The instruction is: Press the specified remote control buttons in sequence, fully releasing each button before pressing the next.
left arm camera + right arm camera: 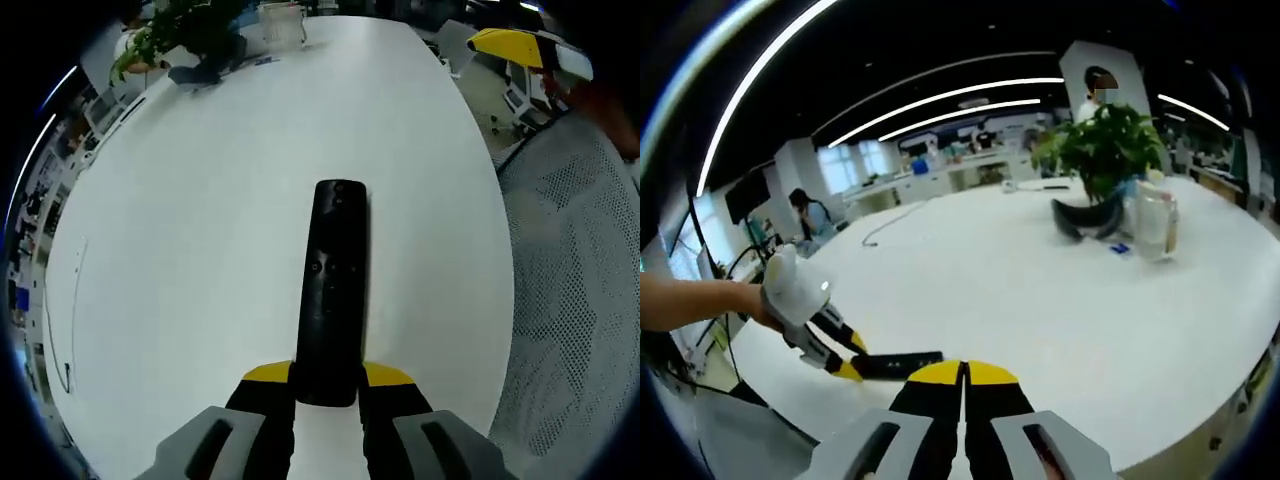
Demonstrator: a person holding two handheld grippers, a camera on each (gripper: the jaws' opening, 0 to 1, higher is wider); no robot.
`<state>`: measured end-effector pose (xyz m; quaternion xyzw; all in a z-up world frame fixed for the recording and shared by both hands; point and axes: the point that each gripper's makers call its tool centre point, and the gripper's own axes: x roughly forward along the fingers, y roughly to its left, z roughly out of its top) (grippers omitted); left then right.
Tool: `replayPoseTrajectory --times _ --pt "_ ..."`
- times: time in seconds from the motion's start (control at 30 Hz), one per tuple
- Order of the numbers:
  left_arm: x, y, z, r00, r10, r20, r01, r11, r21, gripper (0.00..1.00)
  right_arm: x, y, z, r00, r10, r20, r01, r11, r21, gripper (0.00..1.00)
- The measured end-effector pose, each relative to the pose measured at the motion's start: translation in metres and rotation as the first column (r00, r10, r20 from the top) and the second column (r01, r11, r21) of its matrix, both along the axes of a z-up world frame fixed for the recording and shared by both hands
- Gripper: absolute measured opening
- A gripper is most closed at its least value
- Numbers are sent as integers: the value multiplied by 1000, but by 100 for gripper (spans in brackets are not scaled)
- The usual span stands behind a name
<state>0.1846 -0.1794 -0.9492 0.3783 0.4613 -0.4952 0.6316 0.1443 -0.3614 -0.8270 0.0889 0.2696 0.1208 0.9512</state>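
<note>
A long black remote control (332, 290) lies along the white table (200, 220), pointing away from me. My left gripper (326, 385) is shut on its near end, a yellow-tipped jaw on each side. In the right gripper view the same remote (902, 362) sticks out to the right from the left gripper (852, 360), which a person's hand holds. My right gripper (962, 375) hovers above the table with its yellow tips pressed together and nothing between them. It also shows as a yellow and white shape (530, 48) at the far right of the left gripper view.
A potted plant (1102, 135) and a clear container (1155, 225) stand at the table's far end, with a cable (890, 222) lying nearby. A grey mesh chair (580, 280) stands by the table's right edge. A person (810, 215) sits in the background.
</note>
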Motion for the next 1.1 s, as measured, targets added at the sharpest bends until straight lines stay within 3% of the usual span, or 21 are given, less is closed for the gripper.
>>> replayPoseTrajectory --times 0.37,0.5,0.77,1.1 --pt "-23 -1 0 1000 20 -3 -20 1000 -19 23 -2 3 -1 1000 15 -9 -15 1000 -10 0" --pt "-36 -1 0 1000 29 -4 -29 999 -30 23 -4 5 -1 999 23 -26 -22 1000 17 0" --pt "-54 -2 0 1000 30 2 -30 998 -48 23 -2 6 2 1000 29 -2 -29 1000 5 0" --pt "-77 -5 1 999 54 6 -53 995 -85 23 4 20 4 996 89 -21 -88 995 40 0"
